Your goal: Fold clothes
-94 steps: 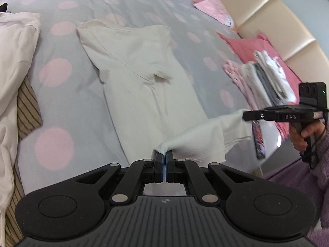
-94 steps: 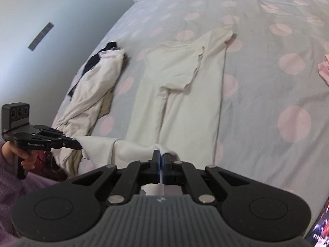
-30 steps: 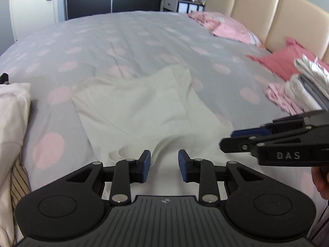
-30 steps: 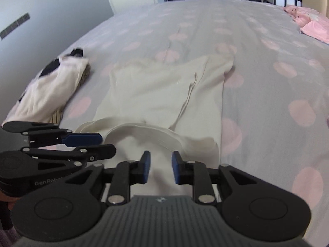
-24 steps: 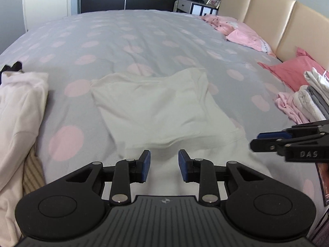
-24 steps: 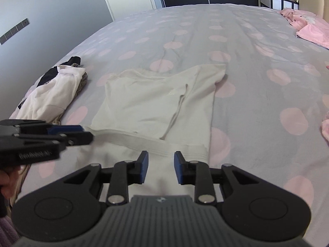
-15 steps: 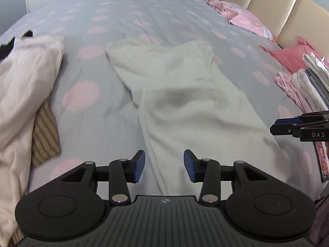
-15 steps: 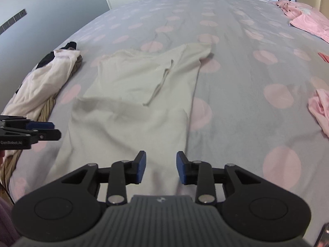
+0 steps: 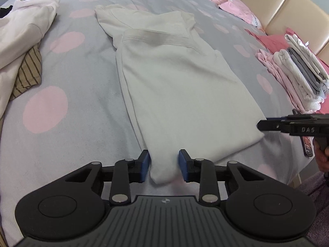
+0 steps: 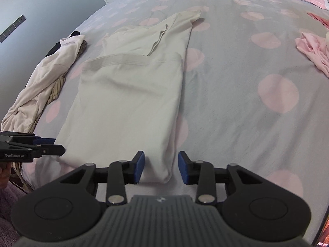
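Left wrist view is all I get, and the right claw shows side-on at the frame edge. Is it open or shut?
Observer: Open. The right claw straddles the near right corner of the folded cream shirt. Its jaws have just been closing, with that corner between them.
Operator: Pads on the cloth yet?
Observer: Not gripping. Grey bedspread still shows between the corner and the right-hand pad.
Operator: Is the fold edge on that side straight?
Observer: Yes. It runs straight from the corner up to the hem band.
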`<state>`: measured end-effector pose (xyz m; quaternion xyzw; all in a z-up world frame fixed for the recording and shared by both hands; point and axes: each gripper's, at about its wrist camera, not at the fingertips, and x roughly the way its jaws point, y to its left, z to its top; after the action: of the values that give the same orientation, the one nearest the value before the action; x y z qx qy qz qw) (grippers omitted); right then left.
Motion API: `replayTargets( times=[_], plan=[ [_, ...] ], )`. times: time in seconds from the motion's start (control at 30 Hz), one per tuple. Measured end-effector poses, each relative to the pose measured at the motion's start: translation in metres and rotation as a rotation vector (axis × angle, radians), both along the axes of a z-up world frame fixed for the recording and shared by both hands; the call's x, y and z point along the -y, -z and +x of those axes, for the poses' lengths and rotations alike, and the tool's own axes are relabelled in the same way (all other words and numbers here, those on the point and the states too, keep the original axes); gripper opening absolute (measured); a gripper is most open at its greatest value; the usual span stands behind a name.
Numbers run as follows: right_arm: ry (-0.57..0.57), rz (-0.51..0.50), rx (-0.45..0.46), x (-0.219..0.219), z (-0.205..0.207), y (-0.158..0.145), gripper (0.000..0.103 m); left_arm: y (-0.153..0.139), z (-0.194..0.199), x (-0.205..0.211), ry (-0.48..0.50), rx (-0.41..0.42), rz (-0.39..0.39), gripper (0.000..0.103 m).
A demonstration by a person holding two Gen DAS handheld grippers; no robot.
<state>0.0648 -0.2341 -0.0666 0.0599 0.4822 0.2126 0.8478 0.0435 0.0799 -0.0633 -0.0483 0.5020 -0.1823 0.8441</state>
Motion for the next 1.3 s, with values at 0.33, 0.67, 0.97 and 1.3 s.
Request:
replayTargets(
  times=[0.33, 0.67, 0.97, 1.3],
  plan=[
    [0.08, 0.096, 0.028, 0.011, -0.015, -0.01, 0.007, -0.023, -0.02, -0.012, 0.015, 0.065, -0.003, 0.0],
    [0.061, 0.031, 0.001, 0.004, -0.014, 0.012, 0.013, 0.001, -0.02, -0.013, 0.041, 0.014, 0.064, 0.0],
    [0.034, -0.178, 0.174, -0.009, -0.031, -0.012, 0.057, -0.019, -0.037, 0.0, 0.088, 0.173, 0.179, 0.045],
    [-0.259, -0.417, 0.38, -0.054, -0.056, -0.016, 0.091, -0.019, -0.069, 0.049, 0.358, 0.408, 0.442, 0.051]
  ],
)
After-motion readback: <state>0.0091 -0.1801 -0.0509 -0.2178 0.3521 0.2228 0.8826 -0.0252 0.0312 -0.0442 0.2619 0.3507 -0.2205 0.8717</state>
